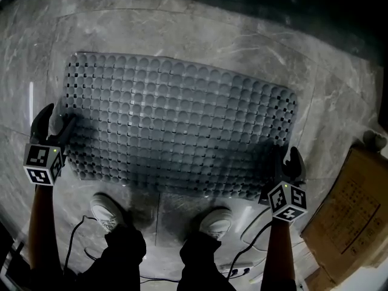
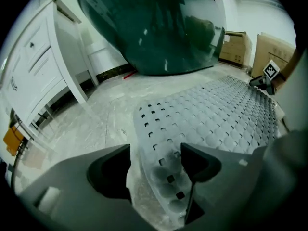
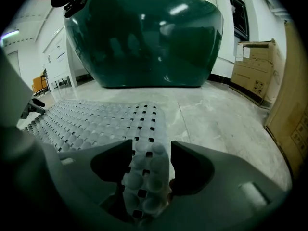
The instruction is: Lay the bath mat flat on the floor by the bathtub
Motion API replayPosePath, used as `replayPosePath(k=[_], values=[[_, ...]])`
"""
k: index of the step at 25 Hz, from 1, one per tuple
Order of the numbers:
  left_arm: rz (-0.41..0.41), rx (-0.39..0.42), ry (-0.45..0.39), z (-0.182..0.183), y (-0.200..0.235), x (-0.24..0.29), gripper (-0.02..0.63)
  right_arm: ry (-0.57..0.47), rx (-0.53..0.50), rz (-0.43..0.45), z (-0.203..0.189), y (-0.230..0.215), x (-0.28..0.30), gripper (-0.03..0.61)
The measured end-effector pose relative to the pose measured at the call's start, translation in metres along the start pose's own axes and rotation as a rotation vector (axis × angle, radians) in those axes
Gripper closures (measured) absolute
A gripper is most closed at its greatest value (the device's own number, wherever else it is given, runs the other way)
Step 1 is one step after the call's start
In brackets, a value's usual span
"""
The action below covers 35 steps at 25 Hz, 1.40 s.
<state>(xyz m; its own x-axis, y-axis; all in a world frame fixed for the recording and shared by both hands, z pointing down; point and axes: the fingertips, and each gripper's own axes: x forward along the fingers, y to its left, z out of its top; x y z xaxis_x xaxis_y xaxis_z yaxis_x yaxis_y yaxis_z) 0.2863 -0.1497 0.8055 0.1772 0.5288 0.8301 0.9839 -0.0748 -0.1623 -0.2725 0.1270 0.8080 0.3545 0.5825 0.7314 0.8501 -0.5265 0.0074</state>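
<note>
1. bath mat [image 1: 182, 126]: grey, dimpled, perforated. It is spread on the floor [image 1: 182, 32] in front of the bathtub [image 3: 144, 37], near it but not touching.
2. left tongs [image 2: 156, 165]: clamped on the mat corner away from the bathtub. The mat fills the gap between the jaws.
3. right tongs [image 3: 149, 165]: same grip on the other corner on that side. The edge there curls up off the floor.
4. floor: glossy grey veined marble tile.
5. bathtub: dark green, glossy, rounded, freestanding.
6. white cabinet [image 2: 38, 66] is left of the bathtub, cardboard boxes [image 3: 255, 71] right of it.
7. person's shoes [image 1: 106, 214] and loose cables [image 1: 245, 229] are on the far side of the mat from the bathtub.
</note>
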Motion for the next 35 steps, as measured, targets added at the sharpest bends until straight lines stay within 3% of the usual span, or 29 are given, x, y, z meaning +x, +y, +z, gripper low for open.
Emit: replayPosePath(k=[3, 6, 10, 13, 20, 25, 30, 35], values=[[0.011, -0.032, -0.056, 0.010, 0.003, -0.002, 0.285, -0.004, -0.008, 0.009, 0.005, 0.004, -0.002, 0.304], [-0.009, -0.034, -0.058, 0.012, -0.006, -0.003, 0.289, -0.018, -0.006, 0.007, 0.009, 0.005, -0.006, 0.345], [-0.010, -0.037, -0.124, 0.026, -0.007, -0.005, 0.338, -0.040, -0.040, 0.017, 0.013, 0.012, -0.004, 0.367], [-0.002, -0.047, -0.170, 0.034, -0.005, -0.007, 0.402, -0.052, -0.037, 0.025, 0.015, 0.019, -0.003, 0.424], [-0.040, -0.027, -0.162, 0.046, -0.022, -0.013, 0.611, -0.088, -0.034, 0.000, 0.030, 0.024, -0.013, 0.551], [-0.033, -0.055, -0.173, 0.063, -0.020, -0.039, 0.612, -0.093, -0.028, 0.026, 0.051, 0.043, -0.035, 0.552], [0.003, -0.157, -0.236, 0.099, -0.013, -0.076, 0.612, -0.115, -0.003, 0.062, 0.092, 0.060, -0.075, 0.552], [-0.038, -0.129, -0.250, 0.134, -0.033, -0.116, 0.614, -0.154, 0.016, 0.087, 0.141, 0.073, -0.117, 0.552]])
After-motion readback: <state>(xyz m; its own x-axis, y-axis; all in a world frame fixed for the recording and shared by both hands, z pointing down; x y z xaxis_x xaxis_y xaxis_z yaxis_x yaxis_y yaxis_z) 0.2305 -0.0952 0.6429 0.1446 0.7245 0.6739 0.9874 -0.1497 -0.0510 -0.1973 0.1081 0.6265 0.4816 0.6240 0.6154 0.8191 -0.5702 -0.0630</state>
